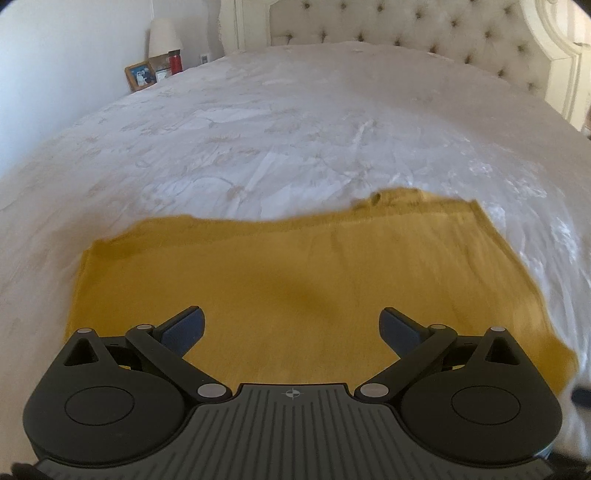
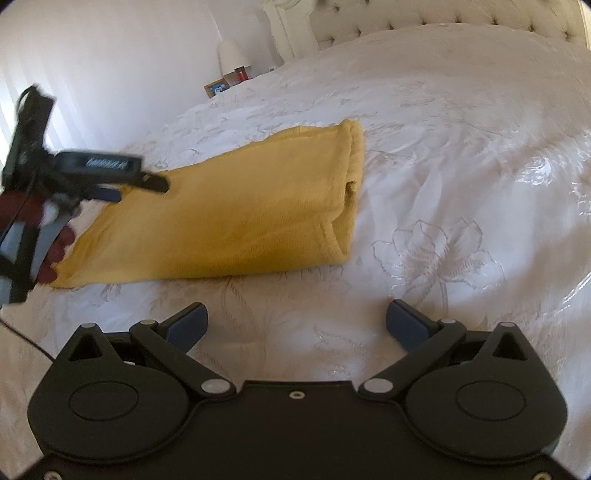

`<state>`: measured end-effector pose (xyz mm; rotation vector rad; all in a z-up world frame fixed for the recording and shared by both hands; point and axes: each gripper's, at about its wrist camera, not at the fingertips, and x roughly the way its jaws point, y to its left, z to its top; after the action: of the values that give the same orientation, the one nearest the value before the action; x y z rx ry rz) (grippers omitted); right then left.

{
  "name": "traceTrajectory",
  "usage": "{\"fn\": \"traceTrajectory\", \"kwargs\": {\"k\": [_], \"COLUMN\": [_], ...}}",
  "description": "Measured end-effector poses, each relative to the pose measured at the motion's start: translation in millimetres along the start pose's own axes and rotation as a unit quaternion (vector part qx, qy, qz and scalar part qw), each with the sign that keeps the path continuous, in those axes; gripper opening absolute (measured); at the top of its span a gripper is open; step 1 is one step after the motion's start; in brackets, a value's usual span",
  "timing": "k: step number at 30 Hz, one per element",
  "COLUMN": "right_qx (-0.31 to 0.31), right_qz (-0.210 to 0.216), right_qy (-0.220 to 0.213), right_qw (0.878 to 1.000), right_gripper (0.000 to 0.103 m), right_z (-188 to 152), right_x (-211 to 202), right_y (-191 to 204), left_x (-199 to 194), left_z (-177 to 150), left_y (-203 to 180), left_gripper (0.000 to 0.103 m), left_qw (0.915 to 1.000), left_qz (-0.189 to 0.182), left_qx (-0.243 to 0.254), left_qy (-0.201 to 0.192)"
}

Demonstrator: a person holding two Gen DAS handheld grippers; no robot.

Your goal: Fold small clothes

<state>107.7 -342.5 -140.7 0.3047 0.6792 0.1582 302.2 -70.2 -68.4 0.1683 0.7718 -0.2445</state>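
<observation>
White bedspread (image 2: 443, 166), folded yellow garment (image 2: 229, 214), both grippers agape, right view alone shows folded end.

— What do we have under everything?
— We see a bed (image 2: 461, 122) with a white, flower-patterned cover, lightly wrinkled.
— And lying on it?
— We find a folded yellow garment (image 2: 236, 210) flat on the cover, its doubled edge toward the tufted headboard (image 1: 424, 33).

No words or numbers can be read. The left tool (image 2: 110, 181) has a small label with white letters, but it is too blurry to read. Its body has a little round cross sign (image 1: 293, 394).
</observation>
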Motion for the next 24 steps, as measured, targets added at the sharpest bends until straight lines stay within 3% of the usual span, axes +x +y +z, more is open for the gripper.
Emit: {"fn": "traceTrajectory", "kwargs": {"k": [7,11,24], "right_qx": [-0.001,-0.002,-0.016], "right_qz": [0.000,-0.001,-0.011], "right_qy": [0.003,0.005,0.009], "right_qw": [1.000,1.000,1.000], "right_gripper": [0.103,0.103,0.103], "right_z": [1,2,0], "right_x": [0,1,3], "right_y": [0,1,5], "left_x": [30,53,64], "left_z": [17,15,14], "left_y": [-8,-7,0], "left_gripper": [0.103,0.103,0.103], "left_qw": [0.9994,0.9976,0.9960], "left_qz": [0.031,0.047,0.036], "left_qx": [-0.001,-0.016,-0.033], "left_qy": [0.013,0.049,0.075]}}
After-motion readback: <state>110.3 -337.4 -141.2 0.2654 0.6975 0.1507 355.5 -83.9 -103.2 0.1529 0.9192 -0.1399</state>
